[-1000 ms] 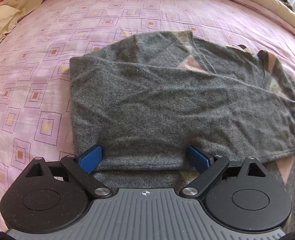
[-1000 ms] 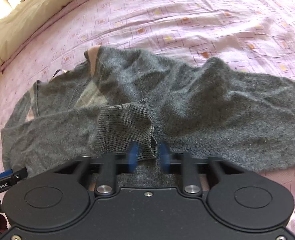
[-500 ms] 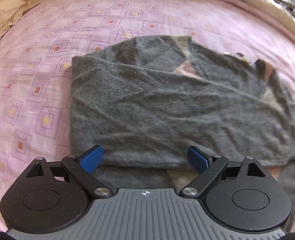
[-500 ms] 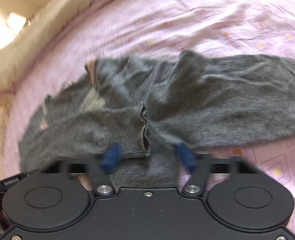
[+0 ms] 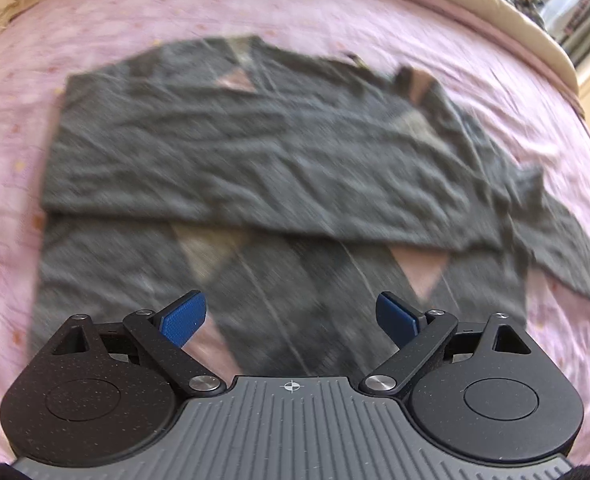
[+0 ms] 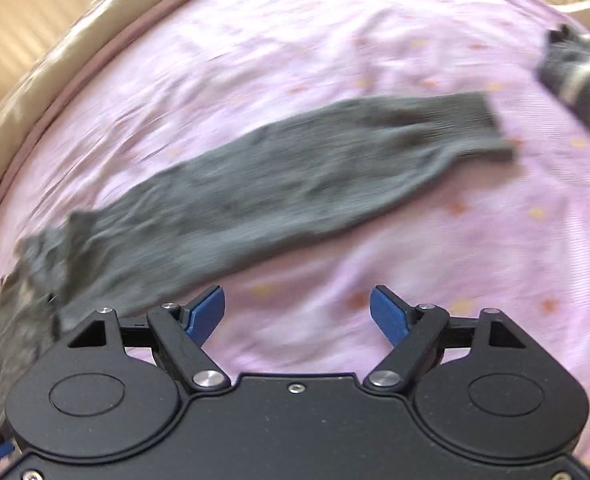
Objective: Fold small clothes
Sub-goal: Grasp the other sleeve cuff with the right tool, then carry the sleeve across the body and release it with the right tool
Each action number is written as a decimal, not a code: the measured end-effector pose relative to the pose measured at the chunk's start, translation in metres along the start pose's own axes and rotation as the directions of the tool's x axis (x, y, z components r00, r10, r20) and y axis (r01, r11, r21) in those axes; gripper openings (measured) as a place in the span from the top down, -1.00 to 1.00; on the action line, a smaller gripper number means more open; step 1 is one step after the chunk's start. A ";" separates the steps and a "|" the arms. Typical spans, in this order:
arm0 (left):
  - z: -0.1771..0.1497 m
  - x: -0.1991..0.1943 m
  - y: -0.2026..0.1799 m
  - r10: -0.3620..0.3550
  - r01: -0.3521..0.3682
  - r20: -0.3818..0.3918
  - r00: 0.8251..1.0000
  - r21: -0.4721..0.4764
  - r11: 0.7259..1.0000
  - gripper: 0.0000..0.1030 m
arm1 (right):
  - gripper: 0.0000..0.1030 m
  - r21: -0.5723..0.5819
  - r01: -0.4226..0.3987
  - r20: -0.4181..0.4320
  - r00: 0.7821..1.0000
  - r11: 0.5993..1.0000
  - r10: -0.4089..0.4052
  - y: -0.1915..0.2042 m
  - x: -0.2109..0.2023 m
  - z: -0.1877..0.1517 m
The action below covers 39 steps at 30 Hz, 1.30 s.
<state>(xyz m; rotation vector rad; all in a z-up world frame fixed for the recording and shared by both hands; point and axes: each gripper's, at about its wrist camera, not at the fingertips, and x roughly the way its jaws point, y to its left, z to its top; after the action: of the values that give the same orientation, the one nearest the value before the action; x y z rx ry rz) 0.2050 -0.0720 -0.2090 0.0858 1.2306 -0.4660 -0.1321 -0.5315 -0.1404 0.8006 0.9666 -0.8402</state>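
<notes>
Left gripper [image 5: 291, 320]: pads spread wide with nothing between them, hovering over the near part of the sweater; in my judgement it is free because the sleeve ahead of it is already laid down.

Right gripper [image 6: 297, 316]: pads also wide apart and empty, over bare bedsheet [image 6: 375, 240], with the loose sleeve just ahead of it and reaching to its left; likely lined up to take that sleeve next.

Sweater [image 5: 279, 160]: a grey knit with pink and beige diamond patches, lying flat on the pink bedsheet directly in front of the left gripper, neckline on the far side, hem nearest the gripper.

Folded sleeve [image 5: 255, 184]: lies across the chest as a wide band, its long axis running left to right across the left gripper's view, dipping slightly to the right.

Loose sleeve [image 6: 295, 188]: stretched out on the sheet, long axis slanting from near-left to far-right of the right gripper, ribbed cuff pointing away to the far right.

Second garment [image 6: 583, 80]: grey with pale stripes, at the far right edge, well apart from the cuff.

Clarity: both views are motion-blurred, so fine creases cannot be read.
</notes>
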 end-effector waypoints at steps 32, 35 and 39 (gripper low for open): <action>-0.033 0.037 -0.045 0.137 -0.119 -0.090 0.986 0.185 0.976 -1.00 | 0.73 0.091 -0.066 0.147 0.988 0.994 0.052 -0.068 0.007 0.087; -0.026 0.040 -0.045 0.133 -0.109 -0.113 0.985 0.196 0.974 -1.00 | 0.73 0.017 -0.105 0.195 0.976 0.994 0.100 -0.041 -0.018 0.088; -0.020 0.036 -0.039 0.090 -0.063 -0.129 0.987 0.200 0.978 -0.96 | 0.73 -0.083 -0.167 0.235 0.955 0.983 0.182 0.011 -0.055 0.086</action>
<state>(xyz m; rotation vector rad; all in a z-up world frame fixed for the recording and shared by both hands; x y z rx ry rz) 0.1813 -0.1116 -0.2417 0.3372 1.3092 -0.5194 -0.1088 -0.5880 -0.0578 0.7008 0.6916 -0.7313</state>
